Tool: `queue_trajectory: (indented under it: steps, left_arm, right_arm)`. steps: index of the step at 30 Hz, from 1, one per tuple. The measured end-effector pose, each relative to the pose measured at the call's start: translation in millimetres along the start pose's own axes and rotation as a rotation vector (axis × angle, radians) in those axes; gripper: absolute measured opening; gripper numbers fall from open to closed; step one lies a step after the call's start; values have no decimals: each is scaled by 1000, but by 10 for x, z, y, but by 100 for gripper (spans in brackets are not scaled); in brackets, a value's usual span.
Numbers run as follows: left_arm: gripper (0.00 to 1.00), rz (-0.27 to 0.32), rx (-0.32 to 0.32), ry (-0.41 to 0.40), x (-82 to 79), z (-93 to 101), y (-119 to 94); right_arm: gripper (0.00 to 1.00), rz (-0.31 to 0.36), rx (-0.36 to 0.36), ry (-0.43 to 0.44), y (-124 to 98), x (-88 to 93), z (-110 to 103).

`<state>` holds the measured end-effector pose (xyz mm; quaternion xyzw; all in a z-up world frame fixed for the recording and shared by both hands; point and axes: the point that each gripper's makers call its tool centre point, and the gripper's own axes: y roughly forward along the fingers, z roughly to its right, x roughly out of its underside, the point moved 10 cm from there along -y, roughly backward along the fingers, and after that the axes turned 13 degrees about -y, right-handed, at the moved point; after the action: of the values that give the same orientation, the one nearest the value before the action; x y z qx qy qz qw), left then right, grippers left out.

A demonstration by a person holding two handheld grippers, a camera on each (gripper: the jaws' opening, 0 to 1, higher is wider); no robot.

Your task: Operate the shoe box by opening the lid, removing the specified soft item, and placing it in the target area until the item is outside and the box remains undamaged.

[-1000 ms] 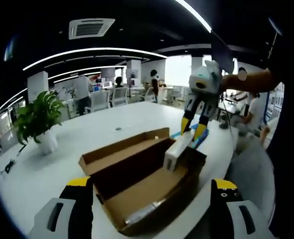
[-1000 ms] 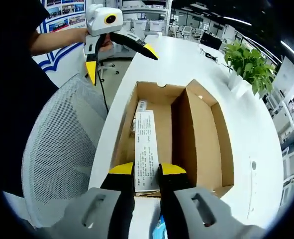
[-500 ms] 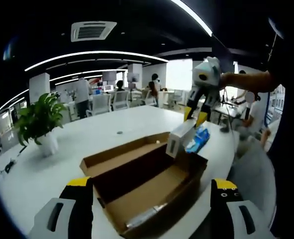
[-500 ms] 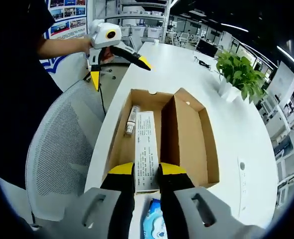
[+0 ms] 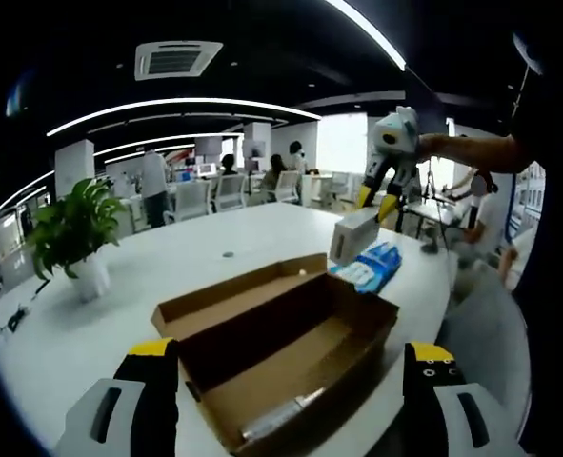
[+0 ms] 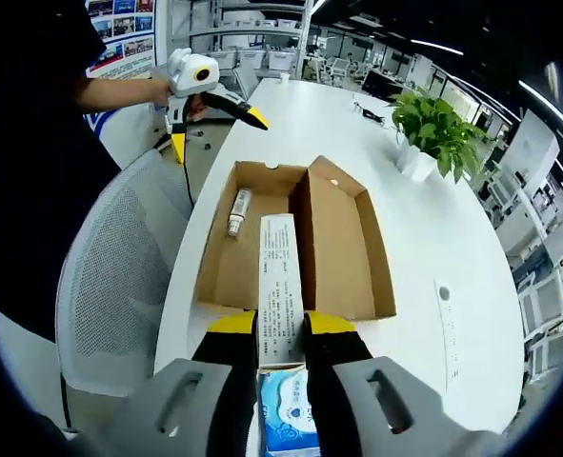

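We see an open brown cardboard shoe box lying on a long white table, its hinged lid folded flat beside it so that the two halves sit side by side like shallow trays. In the right gripper view, the right gripper with yellow-tipped black jaws is clenched on the near end of a long white rectangular carton printed with small black text; the carton is lifted clear of the box and hangs above its near edge. Directly below the jaws, on the table just near of the box, lies a blue and white soft pack of wipes. Inside the left half of the box, at its far end, rests a small silvery tube. The left gripper appears beyond the far left corner of the box, held in a person's hand, its jaws spread wide apart and holding nothing. In the left gripper view, that gripper shows its own yellow tips parted at the bottom, with the box between and beyond them; past the box the right gripper holds the white carton in the air over the blue pack. A green leafy plant in a white pot stands on the table well apart from the box, and a grey mesh office chair sits beside the table's left edge.
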<state>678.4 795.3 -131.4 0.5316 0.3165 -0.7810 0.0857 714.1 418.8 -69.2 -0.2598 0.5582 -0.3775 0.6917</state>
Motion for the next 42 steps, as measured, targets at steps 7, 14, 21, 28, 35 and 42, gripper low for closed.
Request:
queue_trajectory:
  steps: [7,14,21,28,35,42]
  left_arm:
    - [100,8,-1,4,-15,-70,20]
    - [100,18,-18,18,6,-170,16]
    - [100,20,-28,6,45,-249,-17]
    - [100,17,-56,35,51,-235,-14]
    - [100,7,-56,18,48,-232,7]
    - [100,2,-56,16,46,-258,37]
  right_arm:
    - [15,-14,12,19,-151,193,42]
    - [15,-41,10,49,-268,447,74]
    - [15,-69,12,71,-351,660,118]
    - [15,-106,21,88,-430,879,178]
    - [15,-138,28,99,-488,1108,243]
    - [15,-172,30,116,-470,1399,305]
